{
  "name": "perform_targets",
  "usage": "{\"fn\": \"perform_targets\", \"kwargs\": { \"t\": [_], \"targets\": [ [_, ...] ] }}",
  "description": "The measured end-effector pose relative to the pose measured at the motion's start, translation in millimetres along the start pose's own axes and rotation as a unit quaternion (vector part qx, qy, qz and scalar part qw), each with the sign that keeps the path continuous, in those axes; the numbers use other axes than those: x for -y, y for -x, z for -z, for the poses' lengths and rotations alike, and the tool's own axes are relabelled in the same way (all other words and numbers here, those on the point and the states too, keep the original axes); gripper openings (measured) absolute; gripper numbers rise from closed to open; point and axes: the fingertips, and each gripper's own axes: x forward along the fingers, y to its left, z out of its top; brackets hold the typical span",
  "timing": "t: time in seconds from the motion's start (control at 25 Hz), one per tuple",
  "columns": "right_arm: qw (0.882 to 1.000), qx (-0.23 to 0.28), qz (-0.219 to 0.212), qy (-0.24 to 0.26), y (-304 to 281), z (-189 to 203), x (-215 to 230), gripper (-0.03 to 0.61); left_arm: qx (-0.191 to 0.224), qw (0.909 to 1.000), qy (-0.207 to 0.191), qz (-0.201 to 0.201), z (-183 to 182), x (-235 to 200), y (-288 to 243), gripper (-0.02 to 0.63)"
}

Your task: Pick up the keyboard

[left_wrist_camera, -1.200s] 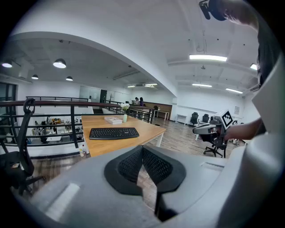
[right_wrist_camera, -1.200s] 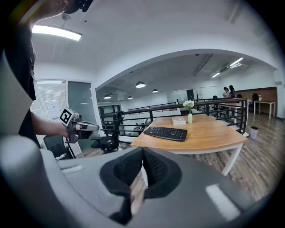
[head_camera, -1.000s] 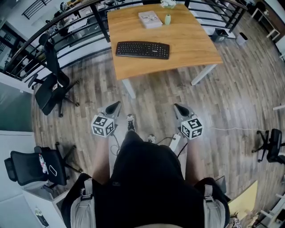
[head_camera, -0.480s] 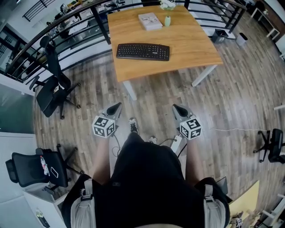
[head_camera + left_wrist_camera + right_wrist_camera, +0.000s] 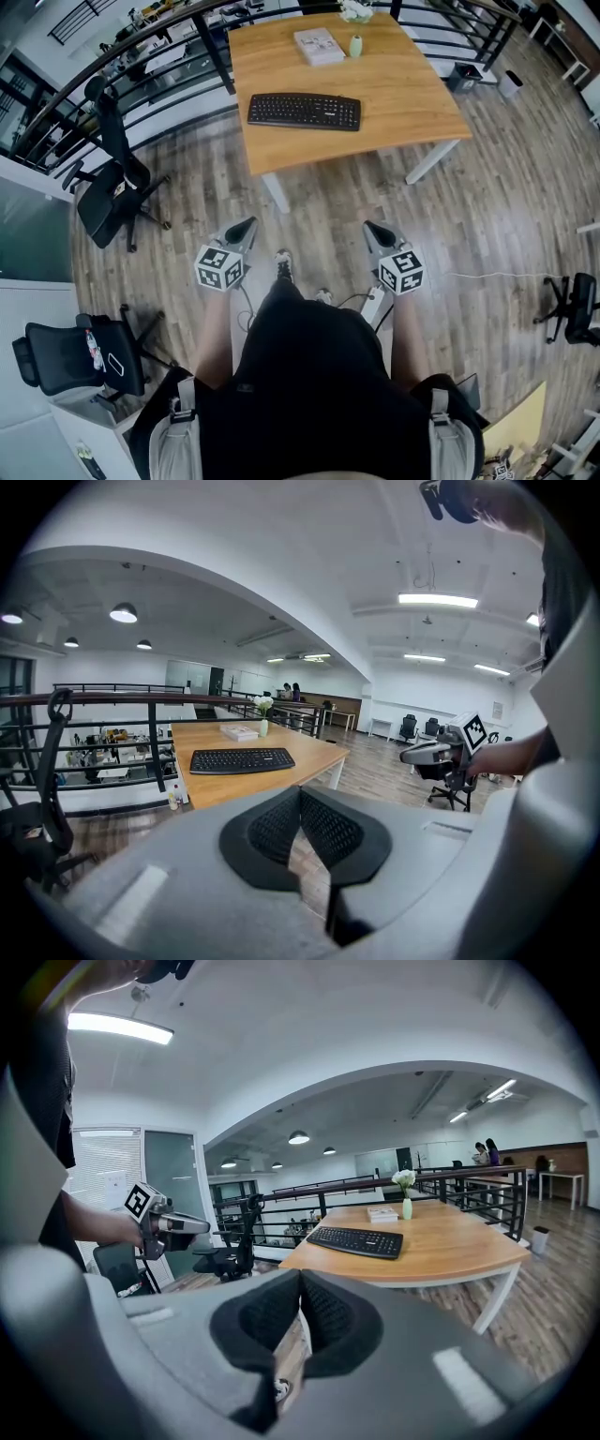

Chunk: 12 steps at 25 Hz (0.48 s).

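A black keyboard (image 5: pixel 304 111) lies near the front edge of a wooden table (image 5: pixel 403 94), well ahead of me. It also shows in the left gripper view as the keyboard (image 5: pixel 242 759) and in the right gripper view as the keyboard (image 5: pixel 356 1240). My left gripper (image 5: pixel 247 223) and right gripper (image 5: pixel 368 226) hover over the floor in front of my body, far short of the table. Both are shut with nothing between the pads. The left gripper (image 5: pixel 300 799) and right gripper (image 5: pixel 300 1283) show their pads pressed together.
A book (image 5: pixel 317 43) and a small green vase (image 5: pixel 355 44) stand at the table's far side. A black railing (image 5: pixel 169 47) runs left of the table. Office chairs (image 5: pixel 108 187) stand at the left, another chair (image 5: pixel 567 305) at the right. Wood floor (image 5: pixel 319 206) lies between me and the table.
The table and keyboard have shifted slightly down and right in the head view, so I have drawn a little nearer. Both grippers stay shut and in much the same place.
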Motion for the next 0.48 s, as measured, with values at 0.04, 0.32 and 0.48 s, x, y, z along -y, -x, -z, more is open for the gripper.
{"fn": "perform_targets", "kwargs": {
  "t": [0.04,0.32,0.48],
  "targets": [
    [1.000,-0.001,0.000,0.000,-3,0,0,0.003,-0.001,1.0000,0.001,0.000,1,-2,-1,0.011],
    [1.000,-0.009,0.000,0.002,-25,-10,1,0.003,-0.002,0.9999,0.012,0.001,-1,-25,-9,0.011],
    [1.000,-0.012,0.002,0.002,-37,-16,4,0.003,-0.001,0.9999,0.013,0.002,-8,-37,-16,0.011]
  ]
}}
